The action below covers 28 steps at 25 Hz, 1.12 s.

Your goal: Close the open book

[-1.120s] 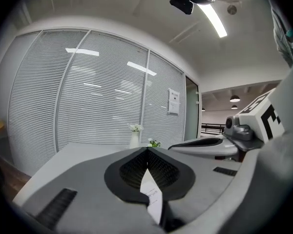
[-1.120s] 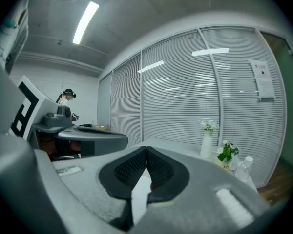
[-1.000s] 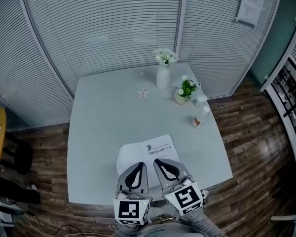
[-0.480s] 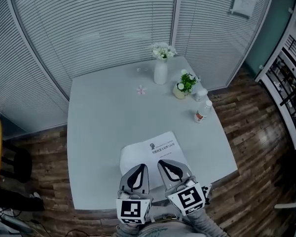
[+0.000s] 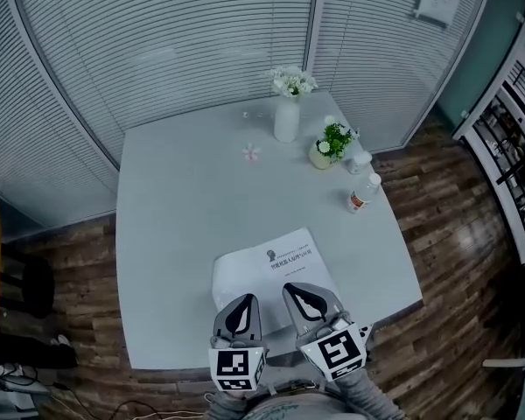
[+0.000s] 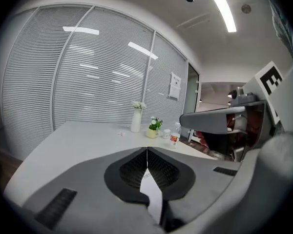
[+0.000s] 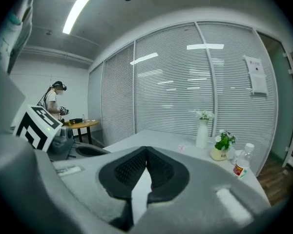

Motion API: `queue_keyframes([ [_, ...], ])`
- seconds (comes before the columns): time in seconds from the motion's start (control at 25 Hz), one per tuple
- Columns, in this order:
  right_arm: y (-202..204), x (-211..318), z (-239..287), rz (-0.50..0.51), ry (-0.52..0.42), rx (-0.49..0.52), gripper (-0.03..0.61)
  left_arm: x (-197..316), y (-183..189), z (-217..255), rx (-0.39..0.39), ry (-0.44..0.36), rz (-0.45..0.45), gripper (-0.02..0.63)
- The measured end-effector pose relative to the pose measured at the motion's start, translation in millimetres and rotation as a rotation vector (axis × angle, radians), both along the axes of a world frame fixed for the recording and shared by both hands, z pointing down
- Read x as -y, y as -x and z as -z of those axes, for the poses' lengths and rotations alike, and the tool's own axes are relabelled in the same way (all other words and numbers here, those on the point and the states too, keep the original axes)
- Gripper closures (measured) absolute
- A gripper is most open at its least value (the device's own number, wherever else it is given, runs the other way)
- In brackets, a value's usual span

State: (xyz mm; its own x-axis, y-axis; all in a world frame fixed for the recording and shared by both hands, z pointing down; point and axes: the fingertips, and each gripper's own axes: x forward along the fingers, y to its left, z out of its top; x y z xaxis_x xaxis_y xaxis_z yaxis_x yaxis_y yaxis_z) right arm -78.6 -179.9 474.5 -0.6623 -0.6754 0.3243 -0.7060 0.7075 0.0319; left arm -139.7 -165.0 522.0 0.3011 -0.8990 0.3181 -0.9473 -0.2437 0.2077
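White book (image 5: 267,274) flat on grey table (image 5: 175,199), left gripper (image 5: 245,299) and right gripper (image 5: 294,289) over its near edge, both pinched together

- The book (image 5: 267,269) is lying flat on the grey table (image 5: 175,234), close to the near edge and right of the table's middle.
- It is showing white paper all over and appears to be lying open.
- The left half is showing blank and slightly bulging.
- The right half is showing a small dark head-shaped logo with lines of print under it, too small to read.
- It is sitting turned, its far right corner pointing away to the right.
- Its near edge is lying out of sight.
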Motion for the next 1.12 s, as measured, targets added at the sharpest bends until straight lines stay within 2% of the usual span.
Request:
queue_keyframes([
  [0.24, 10, -2, 1, 0.007, 0.047, 0.016, 0.577, -10, 16, -41, 0.023, 0.098, 0.023, 0.609],
  [0.44, 6, -1, -13, 0.003, 0.051, -0.016, 0.577, -18, 26, -73, 0.034, 0.174, 0.039, 0.588],
  [0.64, 7, -2, -26, 0.014, 0.052, -0.030, 0.577, -29, 39, -107, 0.031, 0.256, 0.067, 0.551],
  [0.8, 8, -4, -30, 0.017, 0.068, -0.037, 0.577, -39, 54, -131, 0.055, 0.318, 0.110, 0.489],
  [1.12, -1, -6, -29, 0.004, 0.067, -0.040, 0.577, -48, 81, -172, 0.064, 0.434, 0.197, 0.453],
])
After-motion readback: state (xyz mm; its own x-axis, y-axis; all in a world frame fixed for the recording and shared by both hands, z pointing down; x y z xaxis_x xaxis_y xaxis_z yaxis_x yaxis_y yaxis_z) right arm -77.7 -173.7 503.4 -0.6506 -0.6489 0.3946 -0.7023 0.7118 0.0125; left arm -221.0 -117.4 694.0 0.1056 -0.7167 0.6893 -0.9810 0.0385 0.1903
